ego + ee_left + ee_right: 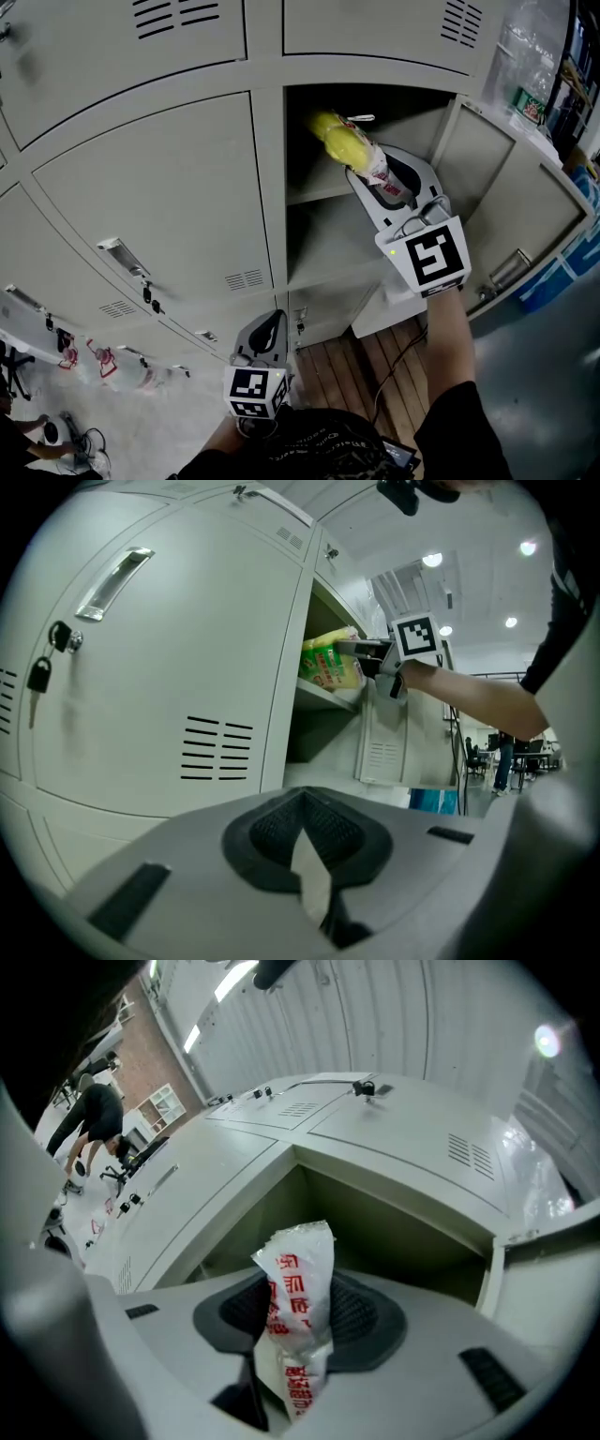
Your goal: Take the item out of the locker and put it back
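Note:
A yellow snack bag (339, 139) with a white, red-printed end hangs at the mouth of the open locker compartment (314, 192), just above its shelf. My right gripper (373, 178) is shut on that crimped white end (298, 1297), which stands up between the dark pads. The left gripper view catches the same bag (330, 660) at the locker's edge, with the right gripper (364, 652) reaching in from the right. My left gripper (265, 330) sits low in front of the closed lockers, its jaws together with nothing between them (309, 878).
The compartment's door (511, 192) stands swung open to the right. Closed locker doors with a handle (120, 255) and hanging keys (148, 295) fill the left. Wooden floor planks (375, 370) lie below, a blue crate (562, 267) at the right, and a person (504, 752) stands far off.

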`<state>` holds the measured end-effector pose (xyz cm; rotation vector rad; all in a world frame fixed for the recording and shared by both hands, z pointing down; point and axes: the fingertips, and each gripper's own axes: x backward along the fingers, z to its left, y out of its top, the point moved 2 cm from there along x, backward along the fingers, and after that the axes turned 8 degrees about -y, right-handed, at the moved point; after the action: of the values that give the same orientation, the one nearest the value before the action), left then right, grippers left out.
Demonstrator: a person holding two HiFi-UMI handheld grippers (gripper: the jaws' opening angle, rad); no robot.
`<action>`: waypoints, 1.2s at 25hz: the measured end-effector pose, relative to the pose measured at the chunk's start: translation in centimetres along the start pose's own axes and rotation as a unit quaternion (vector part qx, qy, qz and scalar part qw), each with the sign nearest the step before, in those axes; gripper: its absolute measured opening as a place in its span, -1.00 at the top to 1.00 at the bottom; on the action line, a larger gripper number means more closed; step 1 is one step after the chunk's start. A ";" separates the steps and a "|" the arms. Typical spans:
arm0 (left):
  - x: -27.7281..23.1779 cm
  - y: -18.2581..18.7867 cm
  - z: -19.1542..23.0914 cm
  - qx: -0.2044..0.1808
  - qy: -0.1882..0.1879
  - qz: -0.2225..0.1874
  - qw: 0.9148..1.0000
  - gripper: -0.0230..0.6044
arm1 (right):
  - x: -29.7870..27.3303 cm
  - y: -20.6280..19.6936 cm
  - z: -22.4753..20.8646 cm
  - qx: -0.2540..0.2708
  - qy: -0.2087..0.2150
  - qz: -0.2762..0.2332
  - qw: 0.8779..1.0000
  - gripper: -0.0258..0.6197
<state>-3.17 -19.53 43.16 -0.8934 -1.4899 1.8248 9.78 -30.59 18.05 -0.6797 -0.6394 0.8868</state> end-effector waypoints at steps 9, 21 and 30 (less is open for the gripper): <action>0.0 0.3 0.5 0.007 0.009 -0.009 1.000 0.91 | 2.3 0.5 -1.6 -0.063 -0.046 -0.025 0.997 0.45; 0.2 0.9 -0.2 0.001 0.003 -0.016 1.000 0.92 | 6.6 2.3 -1.1 -0.096 -0.082 -0.055 0.991 0.46; 1.2 1.4 -0.8 -0.011 0.009 -0.023 1.000 0.92 | 10.2 1.4 0.7 -0.130 -0.104 -0.037 0.985 0.46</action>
<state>-3.29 -18.32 41.54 -0.8764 -1.5103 1.7670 13.51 -21.08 19.67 -0.7978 -0.9734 0.8194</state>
